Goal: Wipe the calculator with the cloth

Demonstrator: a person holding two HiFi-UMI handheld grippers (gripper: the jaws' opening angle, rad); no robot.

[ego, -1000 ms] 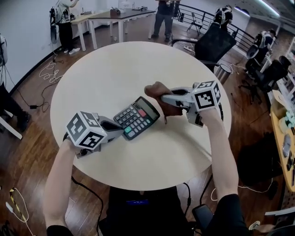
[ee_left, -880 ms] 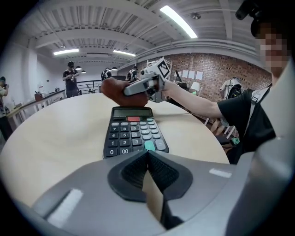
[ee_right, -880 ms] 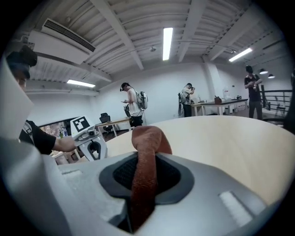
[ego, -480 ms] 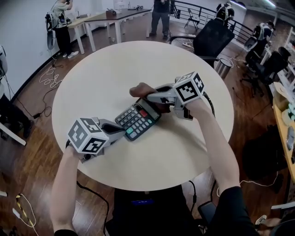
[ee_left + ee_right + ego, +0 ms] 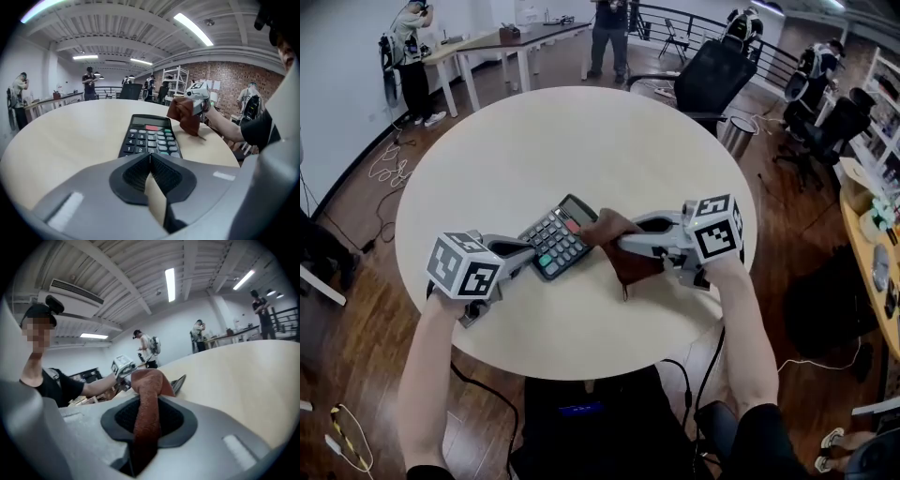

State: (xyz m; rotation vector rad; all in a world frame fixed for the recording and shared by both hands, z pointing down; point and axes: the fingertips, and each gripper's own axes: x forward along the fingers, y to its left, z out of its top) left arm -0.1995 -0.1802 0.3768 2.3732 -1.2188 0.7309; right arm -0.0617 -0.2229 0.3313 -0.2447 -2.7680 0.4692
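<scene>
Nearest me, at the lower left of the head view, my left gripper (image 5: 528, 255) has its jaws clenched together with nothing visible between them. Its tip sits at the calculator's (image 5: 555, 239) near end, and I cannot tell whether it nips that edge or only steadies it. The calculator lies diagonally on the round table (image 5: 562, 141), just left of centre. It has a dark body, grey keys, one red key and a few green ones, with the display at the far end. Beyond it, my right gripper (image 5: 623, 242) is clamped on the brown cloth (image 5: 630, 265), which touches the calculator's right edge. I judge the wipe is under way. Next I should drag the cloth across the keys while keeping the calculator pinned.
</scene>
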